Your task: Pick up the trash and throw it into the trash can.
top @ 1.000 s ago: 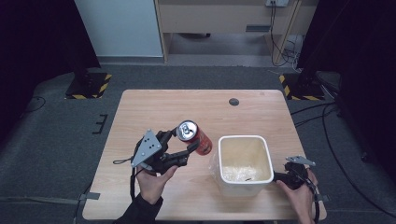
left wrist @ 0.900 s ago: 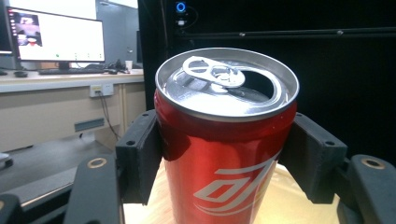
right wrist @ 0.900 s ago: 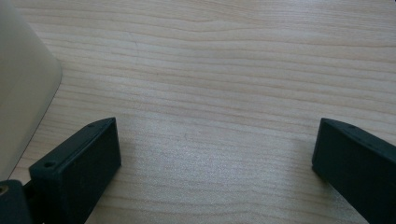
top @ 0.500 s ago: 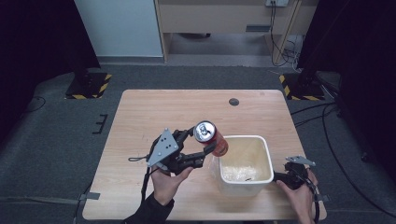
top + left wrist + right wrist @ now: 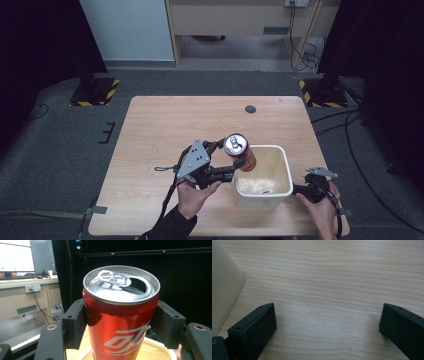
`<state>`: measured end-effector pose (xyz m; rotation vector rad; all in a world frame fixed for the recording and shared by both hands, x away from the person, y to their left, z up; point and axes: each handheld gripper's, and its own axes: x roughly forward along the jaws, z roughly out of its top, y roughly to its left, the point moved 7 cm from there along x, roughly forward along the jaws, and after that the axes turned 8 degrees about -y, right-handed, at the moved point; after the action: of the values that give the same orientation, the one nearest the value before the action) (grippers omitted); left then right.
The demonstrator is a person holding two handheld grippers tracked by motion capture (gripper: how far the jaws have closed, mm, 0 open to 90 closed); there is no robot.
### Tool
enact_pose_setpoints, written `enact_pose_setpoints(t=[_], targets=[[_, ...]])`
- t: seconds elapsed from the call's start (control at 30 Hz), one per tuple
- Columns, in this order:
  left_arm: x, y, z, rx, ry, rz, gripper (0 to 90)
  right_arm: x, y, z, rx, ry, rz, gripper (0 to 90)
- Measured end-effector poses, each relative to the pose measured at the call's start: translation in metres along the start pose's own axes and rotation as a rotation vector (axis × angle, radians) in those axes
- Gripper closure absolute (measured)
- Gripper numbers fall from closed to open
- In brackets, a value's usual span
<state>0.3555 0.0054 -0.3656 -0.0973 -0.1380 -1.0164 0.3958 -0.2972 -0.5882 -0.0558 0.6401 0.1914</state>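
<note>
A red drink can [image 5: 240, 151] with an opened silver top hangs over the left rim of the cream plastic bin [image 5: 287, 177], held upright. My left gripper [image 5: 234, 161] is shut on the can; in the left gripper view its black jaws clamp both sides of the can [image 5: 120, 322], with the bin's rim [image 5: 160, 346] showing below. At the table's front right corner my right gripper [image 5: 300, 190] rests low beside the bin, and its jaws stand wide open over bare wood in the right gripper view [image 5: 327, 322].
The wooden table [image 5: 190, 125] has a small dark round hole [image 5: 250, 109] near its far edge. The bin's pale wall [image 5: 224, 287] lies just left of my right gripper. Dark floor, cables and yellow-black floor plates surround the table.
My left hand has carried the can to the right, from the table's middle to above the bin's left rim. The right gripper has stayed put.
</note>
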Motion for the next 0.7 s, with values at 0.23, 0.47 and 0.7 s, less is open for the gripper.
enact_pose_setpoints(t=[0.23,0.47,0.7], targets=[[0.007,0.000,-0.019,-0.015,0.049,-0.011,33.4,0.000,0.000,0.000,-0.001,0.000,0.000,1.4],[0.012,0.000,-0.042,-0.023,0.103,-0.017,33.4,0.000,0.000,0.000,-0.001,-0.001,0.000,1.4],[0.017,-0.001,-0.063,-0.033,0.151,-0.024,33.4,0.000,0.000,0.000,-0.002,-0.001,0.000,1.4]])
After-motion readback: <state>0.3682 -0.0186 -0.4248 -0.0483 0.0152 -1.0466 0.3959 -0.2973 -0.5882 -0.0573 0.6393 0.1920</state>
